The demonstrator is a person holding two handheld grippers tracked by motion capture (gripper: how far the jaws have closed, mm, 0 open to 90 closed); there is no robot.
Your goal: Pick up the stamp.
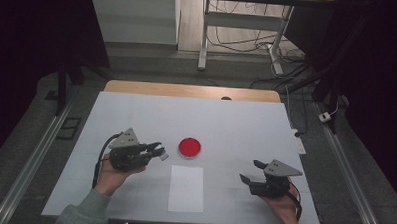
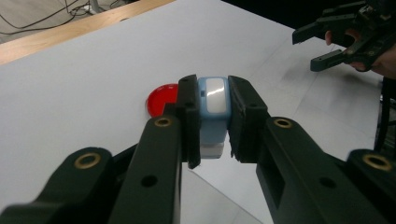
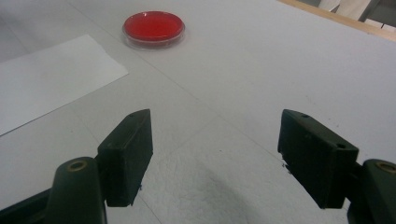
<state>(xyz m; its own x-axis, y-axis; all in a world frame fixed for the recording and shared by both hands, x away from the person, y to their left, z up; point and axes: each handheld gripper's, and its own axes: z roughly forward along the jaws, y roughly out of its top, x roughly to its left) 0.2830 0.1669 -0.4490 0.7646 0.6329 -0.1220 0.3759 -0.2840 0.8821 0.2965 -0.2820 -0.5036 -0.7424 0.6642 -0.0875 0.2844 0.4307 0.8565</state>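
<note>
Blue-white block (image 2: 213, 109) sits clenched in left tongs (image 2: 212, 116); right tongs (image 3: 215, 156) gape, released.

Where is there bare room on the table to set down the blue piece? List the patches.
Free: the wide stretch beyond the red dish up to the table's wooden far edge, and the patch between the white sheet and the right gripper. Crowded: the spot where the left gripper, its blue piece, dish and sheet meet.

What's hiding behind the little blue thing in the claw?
Behind the little blue thing, squeezed in the left claw, part of a red dish peeks out on the white table. The rest is covered.
</note>
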